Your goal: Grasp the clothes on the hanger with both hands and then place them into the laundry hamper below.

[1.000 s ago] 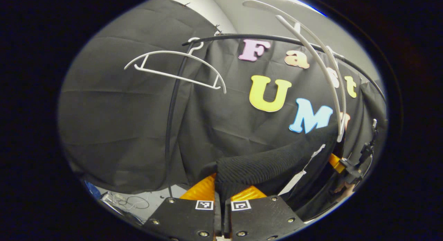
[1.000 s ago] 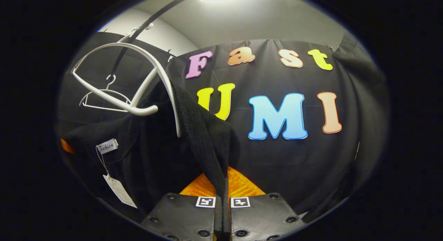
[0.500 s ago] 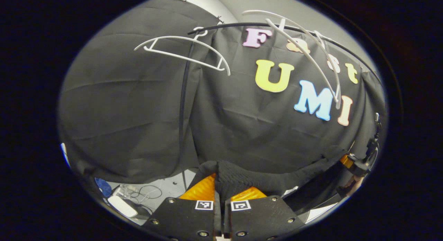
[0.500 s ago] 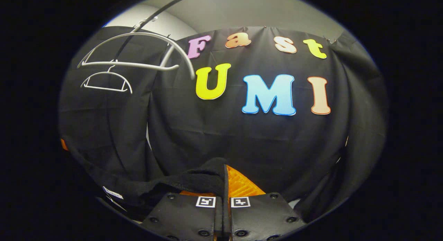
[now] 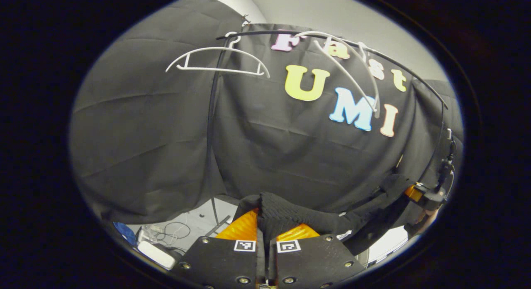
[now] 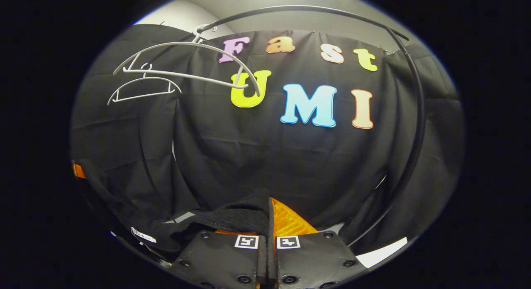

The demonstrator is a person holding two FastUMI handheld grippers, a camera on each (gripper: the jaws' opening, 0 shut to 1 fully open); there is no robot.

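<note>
A black knit garment (image 5: pixel 290 216) hangs stretched between my two grippers, below the rail and off the hangers. In the left gripper view my left gripper (image 5: pixel 265 223) is shut on one end of it, and the cloth runs right to the other gripper (image 5: pixel 420 193), held by a hand. In the right gripper view my right gripper (image 6: pixel 269 219) is shut on the other end of the garment (image 6: pixel 232 216), which sags left with a small tag (image 6: pixel 143 235) toward the far gripper (image 6: pixel 77 170). Two bare white hangers (image 6: pixel 186 67) (image 6: pixel 143 87) hang on the black rail (image 6: pixel 417 114).
The same hangers (image 5: pixel 215 61) (image 5: pixel 352 67) hang from the rail (image 5: pixel 290 33) high in the left gripper view. On the grey floor (image 5: pixel 195 216) at lower left lie cables (image 5: pixel 174 230) and a white device (image 5: pixel 157 254). A pale surface (image 6: pixel 381 247) shows at lower right.
The garment slid off the near hanger, which is now bare. Both grippers came down with the cloth, so the rail and hangers sit higher and farther off.
</note>
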